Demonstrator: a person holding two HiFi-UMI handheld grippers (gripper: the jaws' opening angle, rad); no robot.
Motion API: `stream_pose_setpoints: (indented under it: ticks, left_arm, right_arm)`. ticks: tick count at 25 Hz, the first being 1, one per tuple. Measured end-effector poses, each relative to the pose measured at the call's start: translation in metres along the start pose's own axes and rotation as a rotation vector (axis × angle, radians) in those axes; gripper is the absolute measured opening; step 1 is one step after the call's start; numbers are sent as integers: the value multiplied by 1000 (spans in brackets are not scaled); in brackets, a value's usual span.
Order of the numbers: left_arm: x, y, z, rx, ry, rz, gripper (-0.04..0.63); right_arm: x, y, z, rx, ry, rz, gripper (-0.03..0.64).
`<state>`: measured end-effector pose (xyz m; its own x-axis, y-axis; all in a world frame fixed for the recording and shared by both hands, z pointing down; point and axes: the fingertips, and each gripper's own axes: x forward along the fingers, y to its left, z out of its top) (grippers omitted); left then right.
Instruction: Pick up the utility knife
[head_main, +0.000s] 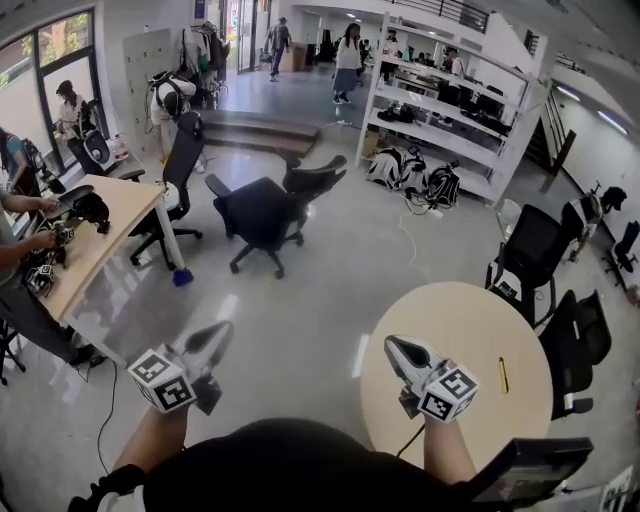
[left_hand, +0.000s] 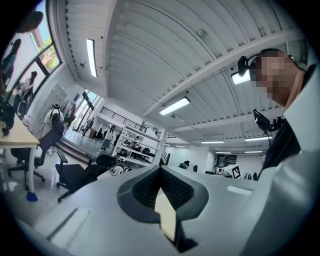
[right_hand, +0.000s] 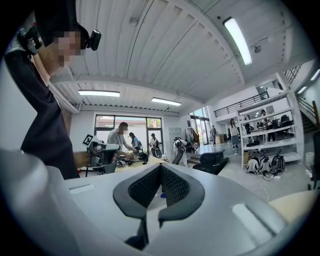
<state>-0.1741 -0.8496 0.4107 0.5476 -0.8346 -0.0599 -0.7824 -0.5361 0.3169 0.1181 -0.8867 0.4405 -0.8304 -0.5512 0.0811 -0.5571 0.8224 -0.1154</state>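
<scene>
The utility knife (head_main: 503, 374), slim and yellow, lies on the right part of a round light-wood table (head_main: 470, 320) in the head view. My right gripper (head_main: 392, 345) hovers over the table's left edge, well left of the knife, jaws together and empty. My left gripper (head_main: 222, 330) hangs over bare floor left of the table, also shut with nothing in it. In the left gripper view (left_hand: 160, 167) and the right gripper view (right_hand: 161, 166) the black pads meet at their tips and point level into the room; neither view shows the knife.
Black office chairs stand mid-floor (head_main: 262, 215) and right of the round table (head_main: 580, 345). A long wooden desk (head_main: 100, 235) at the left has a person working at it. White shelving (head_main: 450, 110) stands at the back. A dark chair back (head_main: 520, 470) is at the bottom right.
</scene>
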Motion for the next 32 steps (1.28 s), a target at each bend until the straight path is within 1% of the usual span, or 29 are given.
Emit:
stream_pose_setpoints:
  ticks: [4,8,10,14,17,21,24,29,32]
  left_arm:
    - [37,29,-2,-22,27,-54,-8]
    - [82,77,14,-20,23,-149,-8]
    - [104,102,25,1,32,-202,-8]
    - [152,151,47,80,77,-304,-8]
    - [194,166,51,120,121,-385,-8]
    - [253,159,45,164,176,-485,-1]
    - [304,134,41,226,206,-543,22]
    - [385,57,20,343,264,-626,70]
    - [433,1,2,414,304,-695,83]
  right_arm:
    - [11,-25,-1,15,5,-76,14]
    - [30,-46,12,12,4,-178,14]
    - [38,-53,19,19,-4,-233,15]
    - [56,-66,31,67,-58,-347,15]
    - [59,-68,27,93,-55,-415,15]
    - [48,-82,15,112,-52,-467,15]
    - [32,-105,10,124,-62,-486,15]
    - [-24,-145,-3,109,-68,-505,17]
    - [-64,-163,-10,105,-86,-531,17]
